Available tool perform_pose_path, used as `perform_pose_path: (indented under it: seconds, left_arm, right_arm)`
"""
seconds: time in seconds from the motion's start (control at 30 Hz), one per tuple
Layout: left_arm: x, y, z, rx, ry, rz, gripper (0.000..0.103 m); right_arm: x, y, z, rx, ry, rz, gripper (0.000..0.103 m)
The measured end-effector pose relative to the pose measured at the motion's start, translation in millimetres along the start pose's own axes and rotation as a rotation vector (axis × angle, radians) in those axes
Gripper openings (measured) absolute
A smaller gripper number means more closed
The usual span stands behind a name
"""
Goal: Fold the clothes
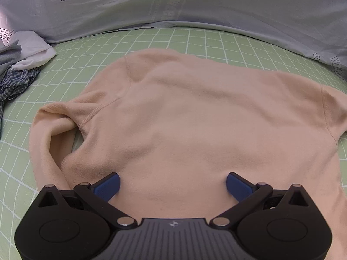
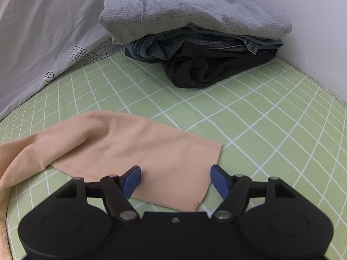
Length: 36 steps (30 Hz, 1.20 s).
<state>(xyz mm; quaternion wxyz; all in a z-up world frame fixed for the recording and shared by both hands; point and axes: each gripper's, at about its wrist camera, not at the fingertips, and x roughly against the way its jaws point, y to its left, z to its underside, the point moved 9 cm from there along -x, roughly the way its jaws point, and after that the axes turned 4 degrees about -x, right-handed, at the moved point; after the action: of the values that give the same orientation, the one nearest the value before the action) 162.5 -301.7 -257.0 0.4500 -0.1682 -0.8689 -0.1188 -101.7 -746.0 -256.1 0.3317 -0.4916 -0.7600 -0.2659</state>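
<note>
A peach long-sleeved top (image 1: 184, 112) lies spread flat on the green checked bed sheet (image 1: 195, 41), its left sleeve bunched into a fold at the left. My left gripper (image 1: 172, 183) hovers open over the top's near part, blue pads wide apart with only flat cloth below them. In the right wrist view the top's other sleeve (image 2: 134, 147) lies stretched out on the sheet (image 2: 271, 130), cuff end nearest the camera. My right gripper (image 2: 175, 178) stands open above that cuff end, with the pads clear of the cloth.
A grey-blue duvet (image 1: 195, 8) with printed carrots runs along the far side. Loose clothes (image 1: 19, 65) lie at the left. A stack of folded clothes (image 2: 195, 36), grey over denim over black, sits at the back right by a white wall (image 2: 314, 32).
</note>
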Motion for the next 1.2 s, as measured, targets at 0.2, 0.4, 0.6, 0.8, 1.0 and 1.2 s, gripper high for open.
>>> perform_pose_path:
  seconds: [0.2,0.4,0.6,0.8,1.0,1.2]
  left_arm:
    - [2.8,-2.1,3.3,0.025,-0.165,-0.032,0.103]
    - [4.2,-2.5,6.7,0.016,-0.245,-0.035,0.103]
    - [4.3,-3.8,8.3,0.018,-0.264,-0.041,0.103]
    - [4.2,-3.4,8.7,0.018,-0.265,-0.040,0.103]
    - [4.7,-3.5,8.7,0.018,-0.264,-0.040,0.103]
    - [5.5,-3.9,9.3,0.014,-0.266,-0.046,0.103]
  right_arm:
    - [11.7,9.0,6.9,0.122,0.008,-0.054,0.010]
    - [25.9,-9.8,17.7,0.204,0.027,0.000,0.009]
    - [37.3,-20.0,31.8,0.369,0.033,0.111,0.009]
    - [52.5,-23.4,48.2,0.410,0.056,0.187,0.009]
    - [52.2,-18.2,50.5,0.440,0.064,0.213,0.009]
    - [53.9,-16.2,52.0,0.432,0.079,0.209,0.009]
